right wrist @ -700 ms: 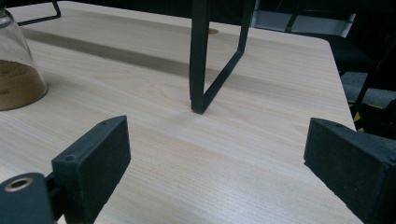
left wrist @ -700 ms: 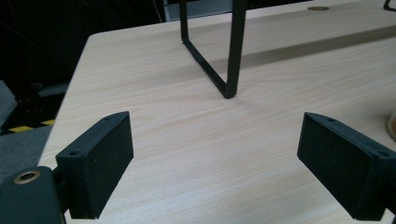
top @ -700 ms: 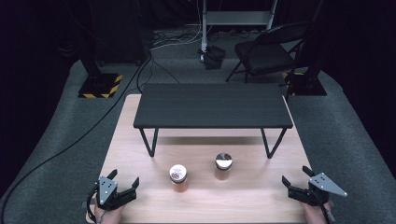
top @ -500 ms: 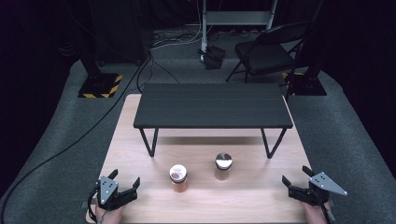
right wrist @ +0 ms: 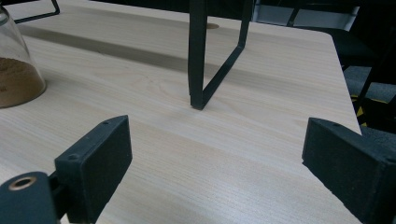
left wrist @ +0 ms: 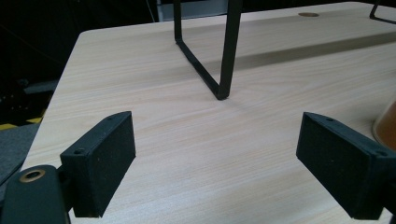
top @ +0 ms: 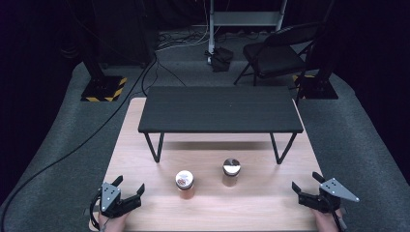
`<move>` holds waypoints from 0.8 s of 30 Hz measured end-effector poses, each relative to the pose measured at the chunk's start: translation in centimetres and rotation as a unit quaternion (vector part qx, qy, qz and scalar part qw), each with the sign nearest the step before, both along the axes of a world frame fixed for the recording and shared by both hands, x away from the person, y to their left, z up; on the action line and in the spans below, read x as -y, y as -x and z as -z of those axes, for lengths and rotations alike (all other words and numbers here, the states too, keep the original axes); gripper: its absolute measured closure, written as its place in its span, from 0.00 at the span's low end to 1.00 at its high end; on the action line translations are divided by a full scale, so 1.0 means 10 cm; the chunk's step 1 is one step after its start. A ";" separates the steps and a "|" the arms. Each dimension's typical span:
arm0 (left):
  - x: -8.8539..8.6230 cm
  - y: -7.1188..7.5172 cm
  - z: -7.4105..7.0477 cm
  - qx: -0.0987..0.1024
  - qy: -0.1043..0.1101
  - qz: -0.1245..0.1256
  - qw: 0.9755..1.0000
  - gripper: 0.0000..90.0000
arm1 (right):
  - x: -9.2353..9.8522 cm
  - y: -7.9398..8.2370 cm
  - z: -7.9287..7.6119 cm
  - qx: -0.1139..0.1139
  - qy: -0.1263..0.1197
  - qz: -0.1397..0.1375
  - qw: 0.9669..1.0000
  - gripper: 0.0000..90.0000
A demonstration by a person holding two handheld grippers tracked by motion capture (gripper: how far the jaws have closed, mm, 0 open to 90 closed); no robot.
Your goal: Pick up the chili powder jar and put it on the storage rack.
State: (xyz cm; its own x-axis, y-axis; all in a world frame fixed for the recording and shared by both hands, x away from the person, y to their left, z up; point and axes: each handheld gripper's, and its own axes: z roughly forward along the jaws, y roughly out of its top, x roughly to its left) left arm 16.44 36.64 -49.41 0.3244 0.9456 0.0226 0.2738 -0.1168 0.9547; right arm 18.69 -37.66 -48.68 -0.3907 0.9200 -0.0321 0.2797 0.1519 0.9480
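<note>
Left gripper: left gripper sits at the near left corner of the table, jaws spread wide with nothing between them; in the left gripper view only bare wood lies between the pads.
Right gripper: right gripper sits at the near right corner, jaws likewise wide apart and empty, pointing inward toward the middle of the table.
Step in hand: judged from the layout, an approach to the two jars, neither yet touched.
Red-lidded jar: red-lidded jar stands upright near the front middle, nearest the left gripper, well apart from it; its edge peeks in at the right of the left gripper view.
Silver-lidded jar: silver-lidded jar stands upright just right of the first and slightly farther back, holding brown powder, seen at the left edge of the right gripper view.
How to do it well: each gripper should likely take the jar on its own side, coming in level and low, jaws straddling the glass body below the lid, centred before closing so the jar does not tip or skid.
Spacing: the jars stand near each other, so one gripper at a time avoids a knock.
Black rack: black rack stands behind the jars on thin legs; the reach should stop short of those legs.
</note>
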 end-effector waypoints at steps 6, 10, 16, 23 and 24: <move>-0.02 -0.01 0.01 0.002 0.001 0.010 1.000 0.11 | 0.00 0.00 0.00 0.000 -0.002 0.000 1.000 0.08; -0.04 -0.03 0.01 0.002 0.001 0.025 1.000 0.10 | 0.00 0.00 0.00 0.000 -0.001 0.000 1.000 0.08; -0.05 -0.06 0.01 0.004 -0.003 0.052 0.999 0.10 | 0.01 0.00 0.00 -0.001 -0.003 -0.001 1.000 0.08; -0.02 -0.09 -0.01 0.002 -0.009 0.075 0.997 0.10 | 0.00 0.00 0.00 -0.001 -0.002 -0.002 1.000 0.08; -0.01 -0.09 -0.01 0.002 -0.009 0.078 0.997 0.10 | 0.00 0.00 0.00 -0.001 -0.001 -0.002 1.000 0.08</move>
State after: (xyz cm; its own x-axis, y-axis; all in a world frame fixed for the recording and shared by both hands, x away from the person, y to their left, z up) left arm 17.38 36.75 -49.35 0.4670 0.8834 0.0401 0.2473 -0.1740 0.9532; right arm 18.74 -37.70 -48.65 -0.3952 0.9181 -0.0298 0.2814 0.1519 0.9475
